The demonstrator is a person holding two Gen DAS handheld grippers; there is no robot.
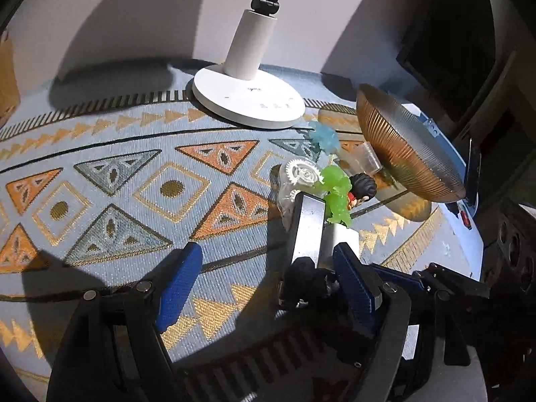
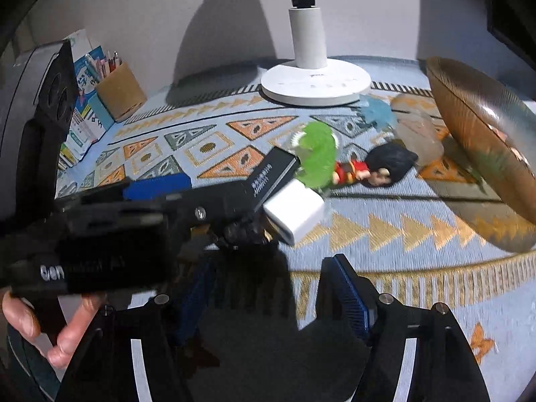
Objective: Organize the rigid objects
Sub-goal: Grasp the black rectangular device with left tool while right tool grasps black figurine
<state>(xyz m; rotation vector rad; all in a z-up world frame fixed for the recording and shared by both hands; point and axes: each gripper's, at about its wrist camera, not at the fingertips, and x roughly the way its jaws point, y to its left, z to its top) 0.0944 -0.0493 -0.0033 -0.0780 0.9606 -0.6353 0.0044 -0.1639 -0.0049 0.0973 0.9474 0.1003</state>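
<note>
On the patterned cloth (image 1: 140,181) a cluster of small objects lies close together. A dark metallic box (image 1: 308,227) leans by a white box (image 1: 341,238); behind them are a green translucent figure (image 1: 336,197), a black-haired doll (image 1: 363,186) and a clear piece with white gears (image 1: 298,174). My left gripper (image 1: 268,286) is open, and a small black figure (image 1: 305,284) lies between its fingers, near the right pad. In the right wrist view my right gripper (image 2: 274,298) is open above shadowed cloth, just short of the white box (image 2: 294,214) and the dark box (image 2: 274,174).
A white lamp base (image 1: 248,100) stands at the back. A ribbed amber bowl (image 1: 405,154) is tipped on its edge at the right, with a pale blue figure (image 1: 323,137) beside it. A cardboard pen holder (image 2: 120,92) and books sit at the far left. A hand (image 2: 33,328) holds the left gripper.
</note>
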